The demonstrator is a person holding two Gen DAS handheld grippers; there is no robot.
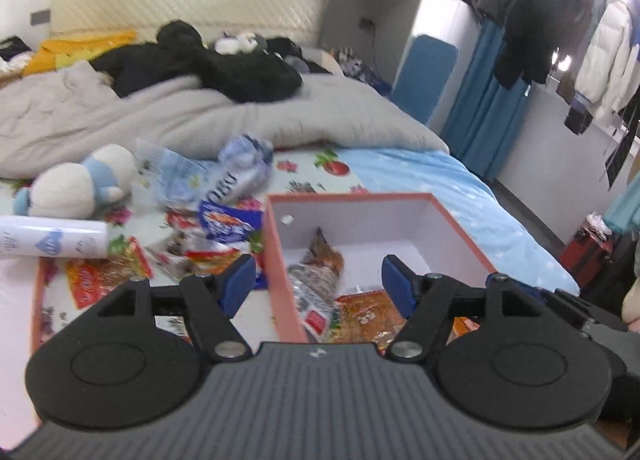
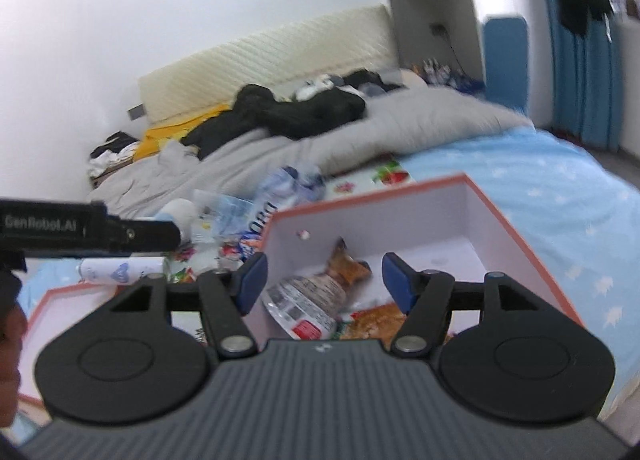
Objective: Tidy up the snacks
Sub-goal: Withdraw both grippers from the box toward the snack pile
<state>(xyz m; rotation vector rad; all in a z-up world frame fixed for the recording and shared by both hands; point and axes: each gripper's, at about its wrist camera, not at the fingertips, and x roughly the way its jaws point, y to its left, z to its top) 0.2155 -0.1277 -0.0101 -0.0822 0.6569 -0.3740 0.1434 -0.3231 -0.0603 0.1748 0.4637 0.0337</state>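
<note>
Here, in the left wrist view, the left gripper (image 1: 318,280) hangs above the near wall of a pink-edged box (image 1: 456,219) that sits on the bed (image 1: 440,175). Its blue pads (image 1: 240,280) stand apart with nothing between them. Inside the box lie a clear snack bag with brown contents (image 1: 320,268) and an orange packet (image 1: 368,312) beside it. To the left of the box, more snack packets (image 1: 224,219) lie scattered on the sheet, some on a flat pink-edged lid (image 1: 36,300). A white bottle (image 1: 52,238) lies on its side there, with a plush toy (image 1: 76,183) just behind it.

In the right wrist view, the right gripper (image 2: 322,280) is likewise spread and empty, poised over the box (image 2: 520,244). The clear bag (image 2: 312,296) and the orange packet (image 2: 380,320) rest on the box floor below. The left gripper's black body (image 2: 88,230) juts in from the left edge. A grey blanket (image 2: 400,127) covers the far part of the bed.
</note>
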